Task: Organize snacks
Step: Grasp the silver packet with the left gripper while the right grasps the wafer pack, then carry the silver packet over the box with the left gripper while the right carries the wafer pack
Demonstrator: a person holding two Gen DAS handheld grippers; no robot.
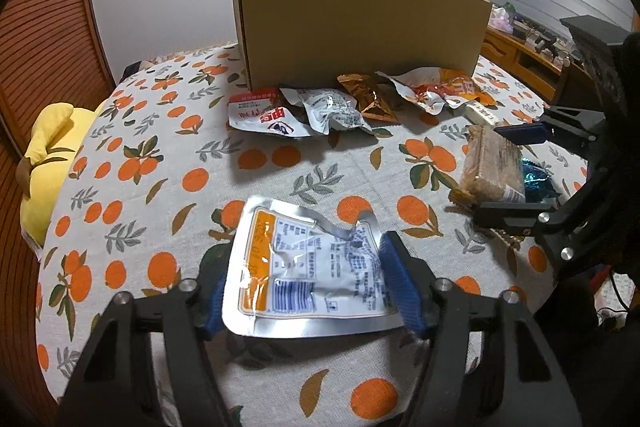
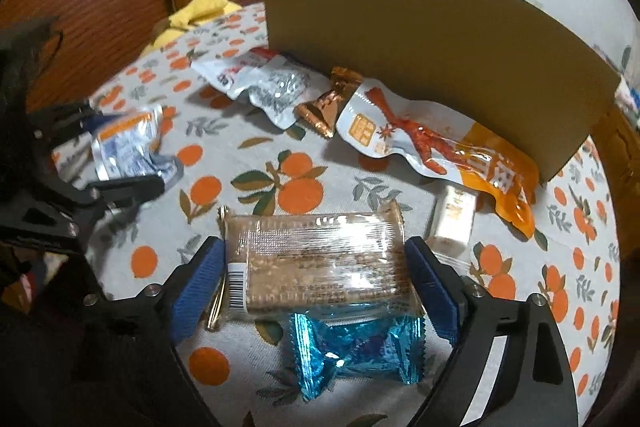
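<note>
**A:** ok so which snack is actually up next? I'm looking at the long clear-wrapped brown sesame bar (image 2: 320,259). It lies flat on the orange-print tablecloth (image 2: 296,163), long axis running straight across from one blue pad of the right gripper (image 2: 318,279) to the other. Jaws are wide, one pad at each short end of the bar, so closing would pinch it lengthwise. Can't honestly tell whether the pads are touching the wrapper yet or just beside it, the fisheye bends that bit.

**B:** yeah, and the crinkly blue foil candy packet (image 2: 356,355) sits right against the bar's near side, also between the fingers. I'd guess that's the snag risk, it could come along for the ride.

**A:** left side's already busy. The left gripper (image 1: 316,287) is clamped on the flat silver pouch with the orange stripe (image 1: 308,267), held up off the cloth, pouch flat and pointing forward from the jaws.

**B:** so right hand is the one for the bar, obviously nearer. The tall brown cardboard box (image 1: 360,31) stands at the far side of the table, with a row of loose packets along its front: red-and-white pouch (image 1: 260,115), crumpled silver one (image 1: 328,111), brown wrapper (image 1: 368,95), orange chicken-foot pouch (image 2: 432,139). Small white wrapped block (image 2: 454,223) just beside the right finger too.
</note>
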